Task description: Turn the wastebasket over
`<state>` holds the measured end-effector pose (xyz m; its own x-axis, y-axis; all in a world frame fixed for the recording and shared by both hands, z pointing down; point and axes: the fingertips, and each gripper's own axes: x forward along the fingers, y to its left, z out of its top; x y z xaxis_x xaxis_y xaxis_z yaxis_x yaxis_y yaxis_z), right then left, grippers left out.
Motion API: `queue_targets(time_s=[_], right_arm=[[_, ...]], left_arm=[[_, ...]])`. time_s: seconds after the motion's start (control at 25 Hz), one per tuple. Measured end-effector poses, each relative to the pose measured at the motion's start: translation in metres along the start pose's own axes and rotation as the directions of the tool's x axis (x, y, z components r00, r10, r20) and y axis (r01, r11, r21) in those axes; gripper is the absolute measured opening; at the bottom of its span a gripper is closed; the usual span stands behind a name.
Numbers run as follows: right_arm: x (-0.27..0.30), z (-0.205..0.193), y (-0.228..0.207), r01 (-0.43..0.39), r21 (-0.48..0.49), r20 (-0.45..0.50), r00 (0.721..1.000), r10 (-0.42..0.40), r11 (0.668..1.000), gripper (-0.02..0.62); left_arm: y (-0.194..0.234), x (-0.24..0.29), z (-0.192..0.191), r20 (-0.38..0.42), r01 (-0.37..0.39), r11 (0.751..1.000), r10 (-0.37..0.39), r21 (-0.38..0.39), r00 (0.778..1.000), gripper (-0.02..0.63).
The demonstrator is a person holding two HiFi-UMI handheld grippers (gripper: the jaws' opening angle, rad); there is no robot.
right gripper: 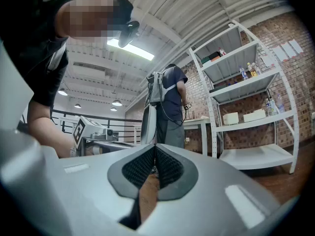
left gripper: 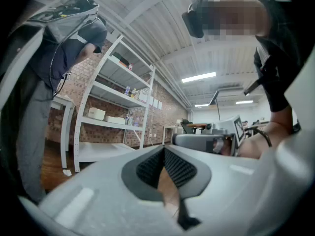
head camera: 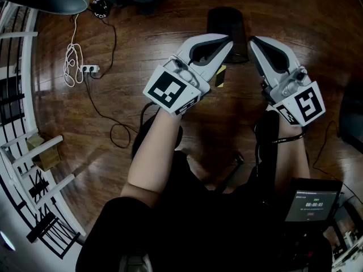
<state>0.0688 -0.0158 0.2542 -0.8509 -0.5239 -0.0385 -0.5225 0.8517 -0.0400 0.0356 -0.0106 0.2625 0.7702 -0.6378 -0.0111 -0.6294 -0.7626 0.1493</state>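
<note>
Both pairs of fingers are pinched together, holding nothing: left gripper [head camera: 224, 43], right gripper [head camera: 255, 43]. Just beyond their tips, the dark wastebasket [head camera: 226, 21] sits on the wooden floor [head camera: 142, 38], untouched. By my reckoning, nothing is done yet.

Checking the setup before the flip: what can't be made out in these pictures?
Head view: dark boxy wastebasket, lower part behind the left gripper and right gripper; upright or overturned unclear.
Head view: small yellow object, half behind left gripper.
Both gripper views: wastebasket out of frame.
</note>
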Motion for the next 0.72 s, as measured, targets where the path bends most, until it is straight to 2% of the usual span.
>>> queue_targets(time_s=[0.32,0.52,0.72], right_arm=[[0.021,-0.005,-0.029,0.038,0.032,-0.014,0.999,-0.038,0.999,0.009],[0.033,-0.005,-0.038,0.023,-0.014,-0.029,0.999,-0.024,1.0,0.009],[0.046,-0.01,-0.052,0.014,-0.005,-0.035,0.999,-0.014,1.0,0.009]], left_arm=[[0.022,0.015,0.018,0.04,0.012,1.0,-0.011,-0.019,0.999,0.002],[0.038,0.023,0.033,0.081,-0.001,1.0,0.003,-0.03,0.997,0.002],[0.057,0.032,0.035,0.06,-0.011,1.0,0.011,-0.012,0.998,0.002]])
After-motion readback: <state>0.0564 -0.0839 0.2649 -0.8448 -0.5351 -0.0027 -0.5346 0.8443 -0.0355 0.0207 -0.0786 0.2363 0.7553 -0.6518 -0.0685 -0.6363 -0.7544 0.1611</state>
